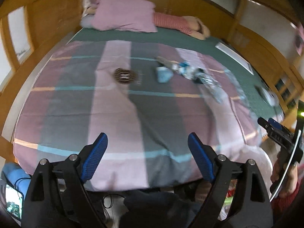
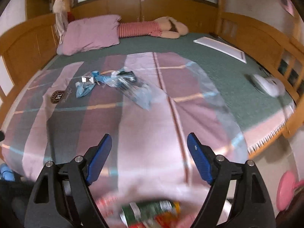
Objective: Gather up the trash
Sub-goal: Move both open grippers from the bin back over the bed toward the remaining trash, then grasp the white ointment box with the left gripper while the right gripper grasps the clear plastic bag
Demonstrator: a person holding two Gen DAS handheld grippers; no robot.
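Trash lies on the striped blanket of a bed: a crumpled blue glove, a small silver carton, and a clear plastic wrapper with dark and blue bits. A long clear plastic bag lies across the blanket's right side. My left gripper is open and empty above the bed's near edge. My right gripper is open and empty; it also shows at the right edge of the left wrist view. A blurred pile of colourful wrappers sits below the right gripper.
A pink pillow and a plush toy in a striped shirt lie at the head of the bed. A white flat board and a white device lie on the green sheet at right. Wooden bed frame surrounds all. A pink stool stands at right.
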